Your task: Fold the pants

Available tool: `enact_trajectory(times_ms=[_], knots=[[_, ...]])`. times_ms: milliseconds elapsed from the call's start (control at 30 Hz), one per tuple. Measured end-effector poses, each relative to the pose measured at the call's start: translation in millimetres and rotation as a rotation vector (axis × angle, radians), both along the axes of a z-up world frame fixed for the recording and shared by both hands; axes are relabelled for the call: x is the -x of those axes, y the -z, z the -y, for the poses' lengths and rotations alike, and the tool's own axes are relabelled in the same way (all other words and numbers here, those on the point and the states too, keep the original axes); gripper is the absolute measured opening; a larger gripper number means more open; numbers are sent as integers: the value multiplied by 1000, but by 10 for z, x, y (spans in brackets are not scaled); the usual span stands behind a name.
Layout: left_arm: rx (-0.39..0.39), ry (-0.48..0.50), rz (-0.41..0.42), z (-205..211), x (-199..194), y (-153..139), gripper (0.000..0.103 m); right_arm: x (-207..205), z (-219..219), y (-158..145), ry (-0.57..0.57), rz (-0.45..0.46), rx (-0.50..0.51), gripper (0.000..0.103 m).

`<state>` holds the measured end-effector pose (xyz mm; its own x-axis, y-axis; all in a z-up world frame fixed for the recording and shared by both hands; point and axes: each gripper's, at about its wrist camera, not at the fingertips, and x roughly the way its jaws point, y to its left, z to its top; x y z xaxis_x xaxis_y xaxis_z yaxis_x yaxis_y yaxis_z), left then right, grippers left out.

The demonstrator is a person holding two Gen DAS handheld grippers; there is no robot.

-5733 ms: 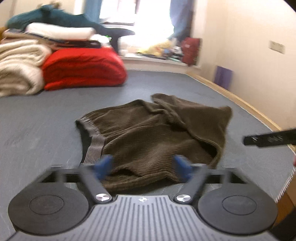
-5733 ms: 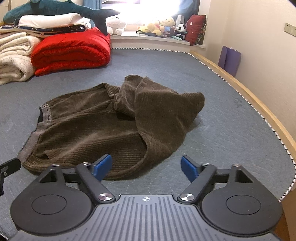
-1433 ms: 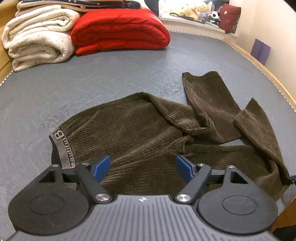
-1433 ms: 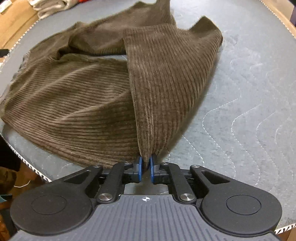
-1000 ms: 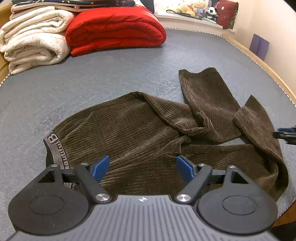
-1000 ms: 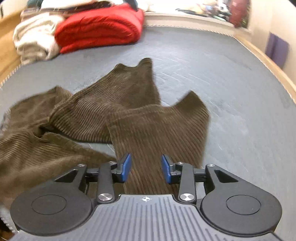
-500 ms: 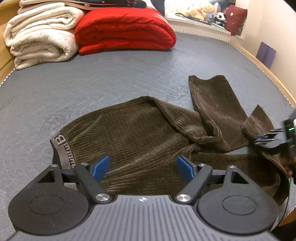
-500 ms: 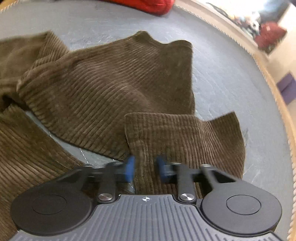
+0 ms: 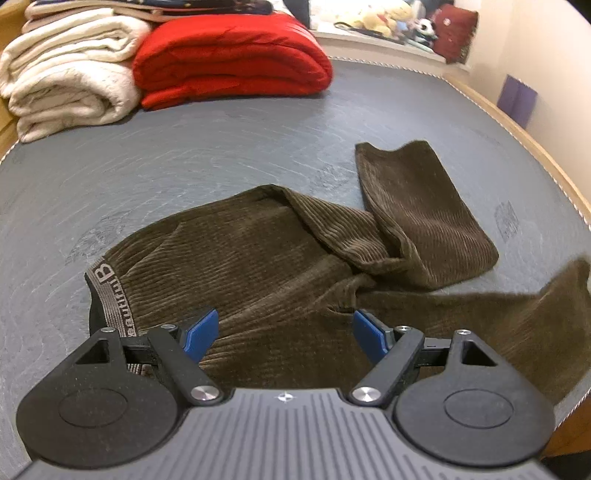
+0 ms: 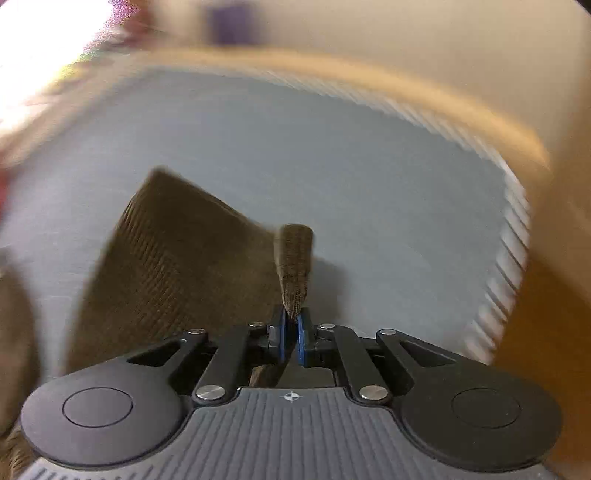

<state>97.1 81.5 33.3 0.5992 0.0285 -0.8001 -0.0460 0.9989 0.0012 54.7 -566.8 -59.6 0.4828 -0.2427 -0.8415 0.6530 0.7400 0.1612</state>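
Brown corduroy pants [image 9: 266, 266] lie crumpled on a grey quilted bed [image 9: 221, 147]. Their grey lettered waistband [image 9: 110, 291] is at the left. One leg [image 9: 424, 214] lies folded toward the back right, and the other leg [image 9: 517, 325] stretches out to the right edge of the left wrist view. My left gripper [image 9: 284, 332] hovers open over the seat of the pants, nothing between its blue pads. In the blurred right wrist view my right gripper [image 10: 291, 332] is shut on a pinched corner of the pant leg [image 10: 295, 258], with the rest of that leg [image 10: 177, 258] trailing left.
Folded cream blankets [image 9: 70, 81] and a red quilt [image 9: 229, 59] are stacked at the back left. Plush toys [image 9: 388, 22] line the sill behind. The bed's wooden edge [image 9: 535, 155] and a wall run along the right, and the bed's corner [image 10: 509, 229] is near my right gripper.
My right gripper closed on the end of the near pant leg and swung it out to the right, so that leg now lies stretched. The left gripper stayed where it was, open.
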Motion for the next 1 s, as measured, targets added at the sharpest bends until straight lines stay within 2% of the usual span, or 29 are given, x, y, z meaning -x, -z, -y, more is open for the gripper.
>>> enact_trajectory(times_ms=[33, 100, 167, 267, 367, 433, 500, 567, 600, 667, 733, 767, 833, 933, 1000], knots=[[-10, 5, -2, 17, -1, 18, 84, 135, 199, 143, 68, -51, -68, 5], [-23, 3, -12, 22, -14, 62, 84, 349, 432, 289, 179, -30, -193, 5], [-25, -9, -26, 4, -40, 106, 84, 366, 460, 281, 177, 3, -206, 5], [-29, -15, -36, -9, -75, 138, 84, 219, 350, 198, 92, -17, -108, 5], [-30, -12, -37, -7, -95, 146, 84, 189, 345, 214, 215, -100, -81, 8], [-29, -10, -38, 4, -106, 151, 85, 194, 288, 28, 303, -84, 65, 11], [-30, -7, -40, 25, -119, 157, 85, 143, 165, -170, 318, 12, 209, 17], [-36, -1, -41, 55, -128, 170, 85, 62, 24, -228, 216, 184, 225, 29], [-42, 2, -44, 66, -135, 187, 85, -36, -53, -177, 125, 246, 180, 34], [-50, 4, -56, 84, -157, 229, 85, -249, -157, -43, 15, 283, 63, 34], [-53, 5, -68, 104, -186, 269, 85, -482, -228, 62, -36, 315, 8, 35], [-56, 7, -72, 116, -201, 286, 85, -575, -263, 103, -58, 326, 4, 37], [-60, 10, -75, 141, -229, 306, 85, -795, -318, 236, -98, 309, -11, 49], [-74, 18, -70, 174, -268, 322, 85, -1084, -333, 443, -135, 257, -14, 50], [-83, 22, -72, 188, -304, 346, 85, -1240, -408, 533, -128, 190, 6, 52]])
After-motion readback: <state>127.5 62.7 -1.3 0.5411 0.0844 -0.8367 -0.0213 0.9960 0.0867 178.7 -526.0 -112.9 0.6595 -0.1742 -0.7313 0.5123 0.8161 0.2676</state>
